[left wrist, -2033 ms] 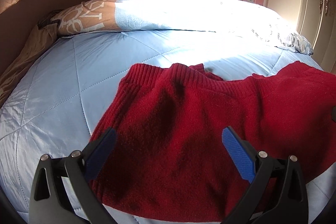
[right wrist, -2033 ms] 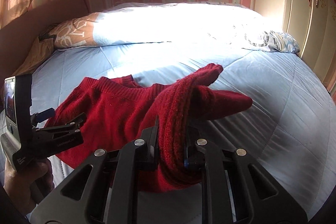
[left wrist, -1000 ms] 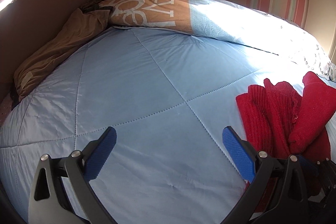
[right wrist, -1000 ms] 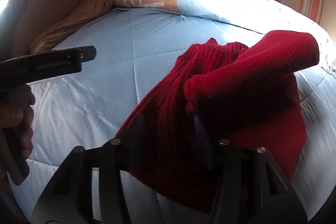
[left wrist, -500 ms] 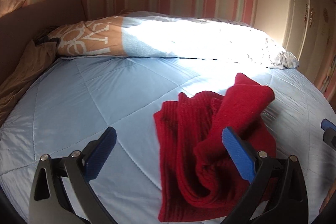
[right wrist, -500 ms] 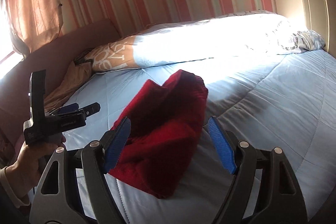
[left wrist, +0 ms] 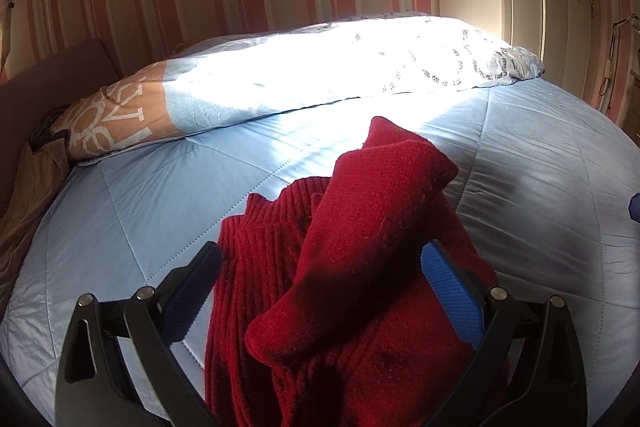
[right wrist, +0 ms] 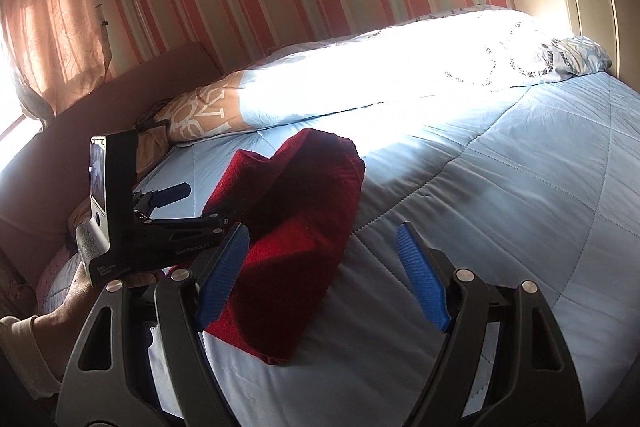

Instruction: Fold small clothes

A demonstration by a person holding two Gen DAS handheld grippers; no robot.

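The left hand-held gripper (left wrist: 320,287) is sitting wide open around the bunched red sweater (left wrist: 352,267), nothing clamped, while the right hand-held gripper (right wrist: 320,279) is hanging open beside it.

The red sweater (left wrist: 360,267) runs off the near edge in the left wrist view, and its bulk covers part of the left gripper's (left wrist: 320,275) right pad. The pillow's (right wrist: 360,83) sunlit pattern is perhaps washed out.
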